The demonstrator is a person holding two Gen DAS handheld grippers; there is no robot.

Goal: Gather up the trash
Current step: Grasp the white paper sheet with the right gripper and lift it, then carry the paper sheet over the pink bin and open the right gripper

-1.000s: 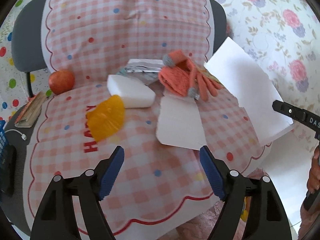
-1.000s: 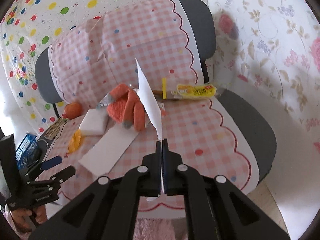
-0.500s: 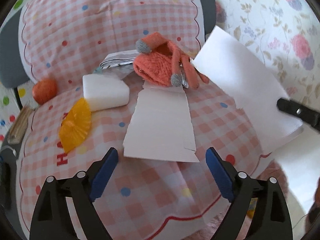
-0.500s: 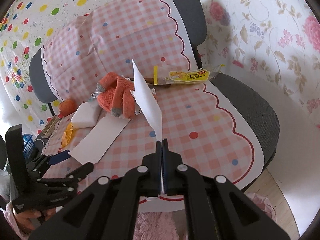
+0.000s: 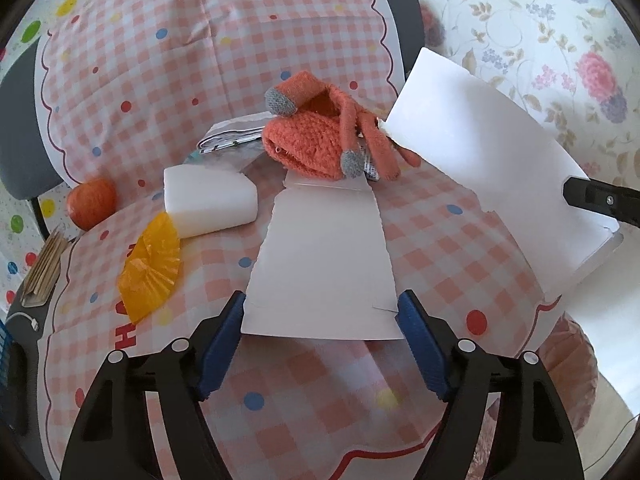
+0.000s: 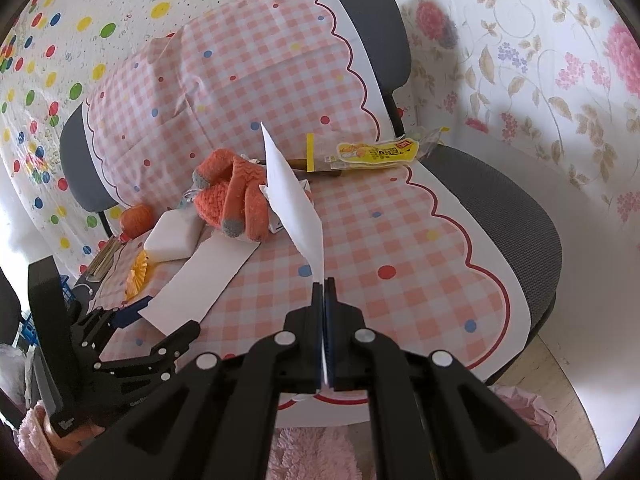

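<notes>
A torn white paper piece (image 5: 324, 264) lies flat on the checked cloth covering a chair seat (image 5: 304, 392). My left gripper (image 5: 320, 316) hovers low over the piece's near edge. Its blue pads (image 5: 222, 332) flank the two near corners, and the jaws are closing. My right gripper (image 6: 324, 282) is shut on a larger white sheet (image 6: 292, 196) and holds it up in the air. That sheet (image 5: 488, 160) fills the right of the left wrist view. The left gripper (image 6: 170, 316) also shows at the lower left of the right wrist view.
An orange knit glove (image 5: 320, 144), a white foam block (image 5: 208, 200), an orange pleated wrapper (image 5: 152, 264), a crumpled wrapper (image 5: 232, 136) and an orange fruit (image 5: 92, 204) lie on the seat. A yellow snack packet (image 6: 376, 152) lies by the chair back. Pink bag (image 6: 524, 412) on the floor.
My left gripper moved forward and down until its pads flank the flat paper's near edge. Its jaws widened, then narrowed. The right gripper kept hold of its sheet.
</notes>
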